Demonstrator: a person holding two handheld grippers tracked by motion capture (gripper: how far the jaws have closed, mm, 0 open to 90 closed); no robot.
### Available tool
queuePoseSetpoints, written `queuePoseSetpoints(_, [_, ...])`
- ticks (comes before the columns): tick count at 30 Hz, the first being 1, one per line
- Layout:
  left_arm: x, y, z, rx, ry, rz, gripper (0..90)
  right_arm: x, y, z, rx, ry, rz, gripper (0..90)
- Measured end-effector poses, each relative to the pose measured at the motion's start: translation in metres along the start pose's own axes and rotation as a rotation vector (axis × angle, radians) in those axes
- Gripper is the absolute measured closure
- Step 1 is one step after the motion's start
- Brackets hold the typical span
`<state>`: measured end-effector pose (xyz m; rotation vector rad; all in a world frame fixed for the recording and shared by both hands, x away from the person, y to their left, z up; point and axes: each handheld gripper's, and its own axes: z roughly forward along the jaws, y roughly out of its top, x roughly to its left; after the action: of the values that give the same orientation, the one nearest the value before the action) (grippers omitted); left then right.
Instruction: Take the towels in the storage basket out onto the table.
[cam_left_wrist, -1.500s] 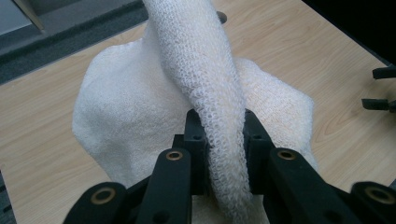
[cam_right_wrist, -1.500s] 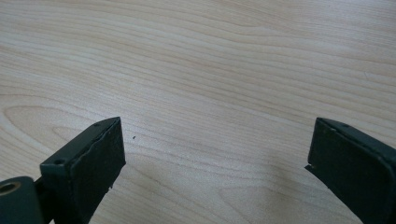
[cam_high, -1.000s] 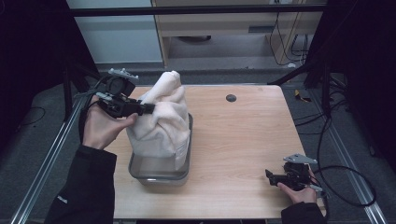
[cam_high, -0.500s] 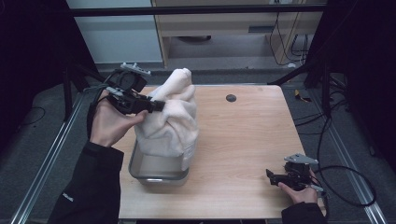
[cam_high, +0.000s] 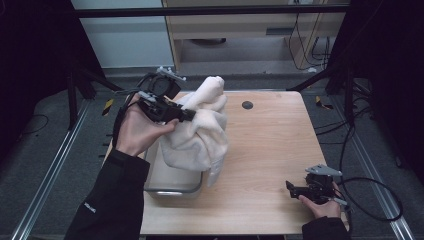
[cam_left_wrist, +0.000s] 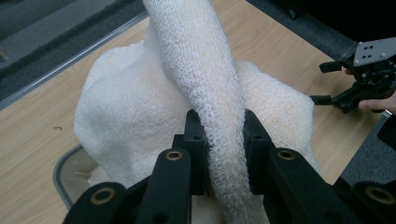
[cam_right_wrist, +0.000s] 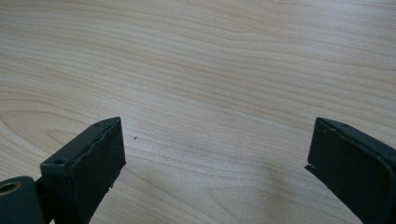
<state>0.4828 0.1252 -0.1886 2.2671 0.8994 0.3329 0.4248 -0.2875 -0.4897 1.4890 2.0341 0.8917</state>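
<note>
A cream towel (cam_high: 197, 131) hangs bunched over the far end of a metal tray (cam_high: 172, 186) at the table's (cam_high: 270, 150) left side, its long axis running from a raised far tip down toward the near edge. The left gripper (cam_high: 186, 114) pinches a twisted fold — jaws closed on it. Its lower hem may touch the wood. Bare tabletop lies right, where the right gripper (cam_high: 290, 187) rests near the near-right corner, jaws wide apart, holding nothing.

left gripper (cam_high: 187, 114) lifting and carrying towel (cam_high: 197, 135) rightward, towel clearing metal tray (cam_high: 172, 187), hanging over table (cam_high: 270, 150)
</note>
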Motion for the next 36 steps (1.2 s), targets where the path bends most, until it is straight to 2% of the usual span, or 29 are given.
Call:
queuePoseSetpoints(9, [-0.017, 0.012, 0.020, 0.024, -0.025, 0.035, 76.2, -0.002, -0.001, 0.000, -0.008, -0.005, -0.001, 4.3])
queuePoseSetpoints(13, [-0.023, 0.017, 0.028, 0.031, -0.036, 0.046, 76.2, -0.004, -0.001, -0.001, -0.013, -0.002, 0.014, 4.7])
queuePoseSetpoints(23, [-0.039, 0.031, 0.047, 0.042, -0.062, 0.085, 76.1, -0.005, -0.002, -0.002, -0.022, -0.015, 0.003, 5.9])
queuePoseSetpoints(27, [-0.045, 0.034, 0.054, 0.040, -0.077, 0.096, 76.1, -0.006, -0.002, -0.002, -0.027, -0.024, 0.008, 6.8])
queuePoseSetpoints(36, [-0.058, 0.040, 0.076, 0.072, -0.091, 0.125, 76.1, -0.007, -0.003, -0.003, -0.037, -0.035, 0.010, 8.5])
